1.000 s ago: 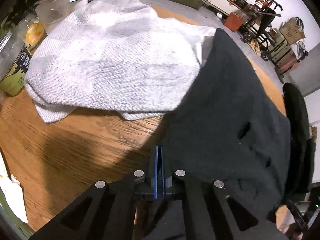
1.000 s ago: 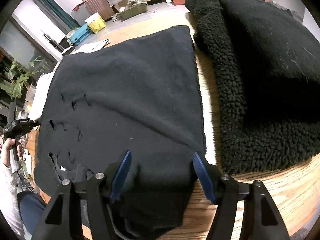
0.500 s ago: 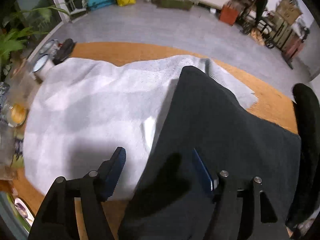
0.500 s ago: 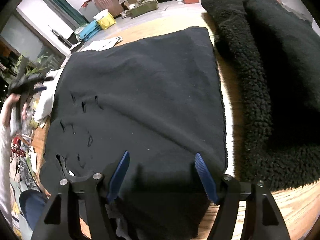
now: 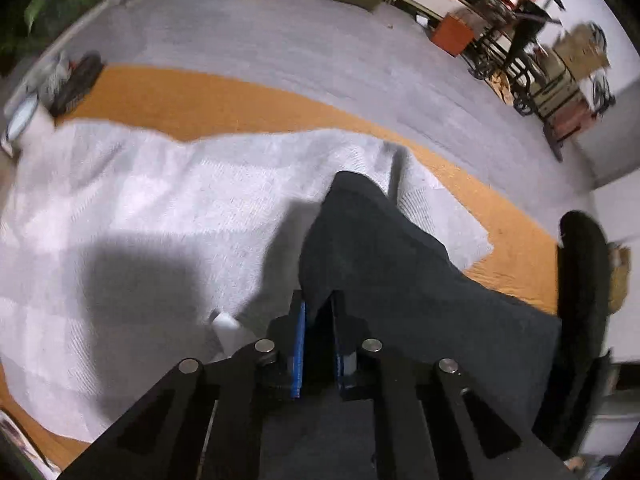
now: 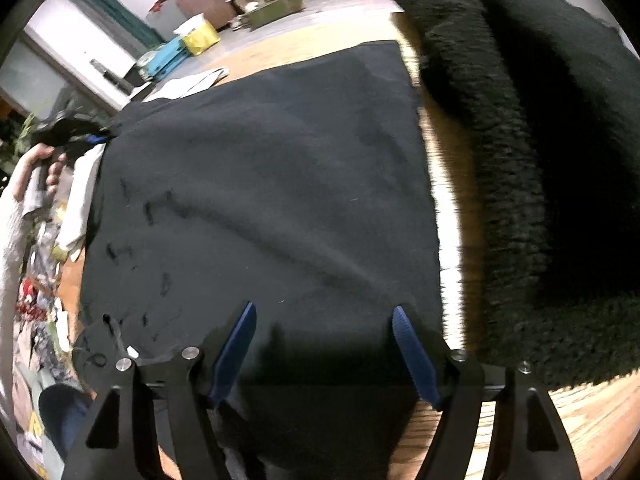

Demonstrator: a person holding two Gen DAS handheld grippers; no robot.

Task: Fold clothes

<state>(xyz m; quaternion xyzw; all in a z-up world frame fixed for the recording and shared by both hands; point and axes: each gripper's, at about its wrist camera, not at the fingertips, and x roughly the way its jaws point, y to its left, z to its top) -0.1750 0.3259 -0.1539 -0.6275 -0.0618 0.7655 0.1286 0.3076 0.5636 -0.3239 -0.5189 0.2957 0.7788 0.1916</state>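
The left gripper (image 5: 319,342) pinches the near-left edge of the black garment (image 6: 272,184); the right gripper (image 6: 324,344) hovers spread above its near edge.

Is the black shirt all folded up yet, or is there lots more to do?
Not yet. Done: the black shirt lies spread flat on the table. In hand: the left gripper is pinching the shirt's edge over the white towel, while the right gripper hovers open above the near edge. Left: making the folds, and the fluffy black garment beside it looks unfolded too.
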